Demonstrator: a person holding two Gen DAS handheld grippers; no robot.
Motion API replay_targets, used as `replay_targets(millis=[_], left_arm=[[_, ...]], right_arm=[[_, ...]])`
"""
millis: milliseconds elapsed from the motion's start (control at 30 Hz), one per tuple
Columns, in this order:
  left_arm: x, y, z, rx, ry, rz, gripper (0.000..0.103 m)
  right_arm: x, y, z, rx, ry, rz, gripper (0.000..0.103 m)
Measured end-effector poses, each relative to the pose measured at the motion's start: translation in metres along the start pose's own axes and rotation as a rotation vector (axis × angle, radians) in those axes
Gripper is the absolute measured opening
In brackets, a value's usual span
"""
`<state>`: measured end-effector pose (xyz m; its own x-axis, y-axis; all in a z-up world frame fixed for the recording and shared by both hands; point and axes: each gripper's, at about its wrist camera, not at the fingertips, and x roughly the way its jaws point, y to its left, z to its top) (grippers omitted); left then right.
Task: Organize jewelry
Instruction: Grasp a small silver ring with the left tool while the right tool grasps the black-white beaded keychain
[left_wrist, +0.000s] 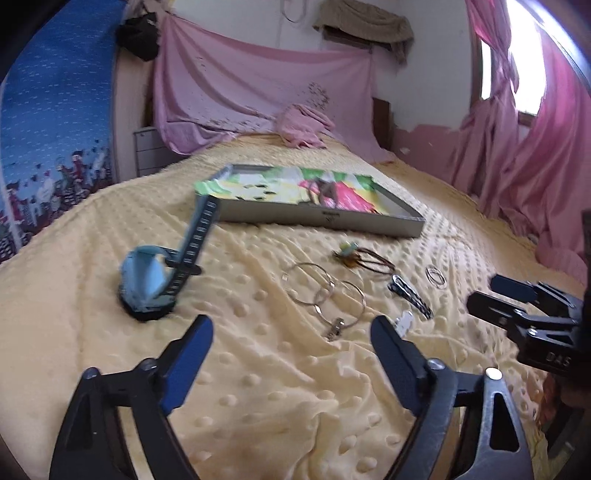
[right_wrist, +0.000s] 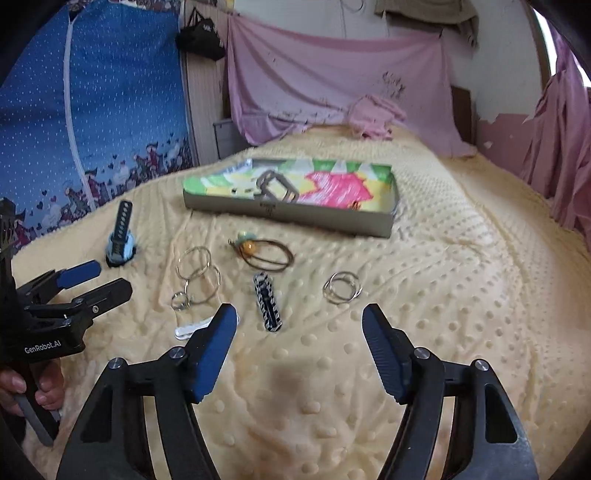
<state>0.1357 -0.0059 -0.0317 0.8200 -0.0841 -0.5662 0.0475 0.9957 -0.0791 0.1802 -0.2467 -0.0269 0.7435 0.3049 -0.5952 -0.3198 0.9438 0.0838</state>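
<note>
Jewelry lies on a yellow dotted bedspread (right_wrist: 443, 277). A blue watch (left_wrist: 151, 284) (right_wrist: 120, 247) stands at left. Large hoop earrings (left_wrist: 325, 291) (right_wrist: 199, 277), a brown hair tie with a bead (left_wrist: 364, 258) (right_wrist: 266, 254), a black-and-white hair clip (left_wrist: 410, 295) (right_wrist: 267, 301), a white clip (left_wrist: 404, 319) (right_wrist: 192, 328) and small silver rings (left_wrist: 436, 277) (right_wrist: 341, 288) lie in the middle. A grey tray (left_wrist: 325, 219) (right_wrist: 295, 218) with a colourful lining holds a dark piece (right_wrist: 275, 186). My left gripper (left_wrist: 291, 332) (right_wrist: 98, 280) is open and empty before the hoops. My right gripper (right_wrist: 299, 321) (left_wrist: 484, 291) is open and empty before the clip and rings.
A pink cloth (right_wrist: 373, 114) lies at the bed's far end under a hanging pink sheet (left_wrist: 258, 85). Pink curtains (left_wrist: 535, 155) hang at right. A blue patterned fabric (right_wrist: 92, 103) stands at left. A grey drawer unit (left_wrist: 147, 147) sits beside the bed.
</note>
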Motion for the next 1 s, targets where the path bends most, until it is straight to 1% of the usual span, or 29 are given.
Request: replay_targets(millis=[67, 100, 133, 200, 233, 267, 333, 400, 433, 467, 533, 600, 667, 700, 800, 900, 1000], left_arm=[[0.007, -0.005, 0.000, 0.022, 0.029, -0.027, 0.071], [0.012, -0.006, 0.000, 0.031, 0.046, -0.043, 0.065], [0.015, -0.007, 0.001, 0.035, 0.062, -0.055, 0.061], [0.024, -0.009, 0.001, 0.040, 0.095, -0.076, 0.047], [0.029, -0.011, 0.001, 0.045, 0.111, -0.084, 0.042], [0.033, -0.012, 0.001, 0.049, 0.124, -0.090, 0.040], [0.038, -0.014, 0.000, 0.059, 0.140, -0.100, 0.031], [0.042, -0.015, 0.000, 0.064, 0.153, -0.110, 0.025], [0.043, -0.015, -0.001, 0.064, 0.157, -0.113, 0.022], [0.044, -0.015, -0.001, 0.065, 0.162, -0.116, 0.020], [0.047, -0.015, 0.000, 0.061, 0.164, -0.124, 0.014], [0.048, -0.015, -0.001, 0.061, 0.165, -0.133, 0.010], [0.049, -0.014, -0.001, 0.061, 0.166, -0.137, 0.008], [0.049, -0.014, -0.001, 0.061, 0.167, -0.141, 0.006], [0.049, -0.015, -0.001, 0.062, 0.168, -0.143, 0.006], [0.048, -0.014, -0.001, 0.053, 0.160, -0.144, 0.006], [0.040, -0.013, 0.002, 0.036, 0.137, -0.143, 0.005]], right_arm=[[0.009, 0.003, 0.001, -0.017, 0.024, 0.015, 0.053], [0.013, 0.003, 0.000, -0.022, 0.034, 0.022, 0.051], [0.016, 0.004, 0.000, -0.023, 0.043, 0.025, 0.048], [0.022, 0.003, 0.000, -0.017, 0.058, 0.041, 0.045], [0.025, 0.002, 0.000, -0.013, 0.067, 0.048, 0.042], [0.028, 0.001, 0.000, -0.009, 0.075, 0.055, 0.038], [0.034, 0.000, -0.001, -0.006, 0.090, 0.072, 0.035], [0.040, 0.002, 0.000, -0.014, 0.101, 0.087, 0.035], [0.043, 0.004, 0.000, -0.023, 0.108, 0.094, 0.033], [0.046, 0.005, 0.000, -0.029, 0.113, 0.098, 0.030], [0.052, 0.008, 0.001, -0.044, 0.122, 0.103, 0.029], [0.057, 0.010, 0.002, -0.049, 0.129, 0.102, 0.029], [0.062, 0.011, 0.003, -0.048, 0.138, 0.105, 0.024], [0.065, 0.011, 0.003, -0.048, 0.146, 0.107, 0.024], [0.068, 0.013, 0.002, -0.053, 0.154, 0.112, 0.020], [0.068, 0.016, 0.001, -0.064, 0.160, 0.118, 0.012], [0.062, 0.015, 0.002, -0.052, 0.141, 0.133, 0.012]])
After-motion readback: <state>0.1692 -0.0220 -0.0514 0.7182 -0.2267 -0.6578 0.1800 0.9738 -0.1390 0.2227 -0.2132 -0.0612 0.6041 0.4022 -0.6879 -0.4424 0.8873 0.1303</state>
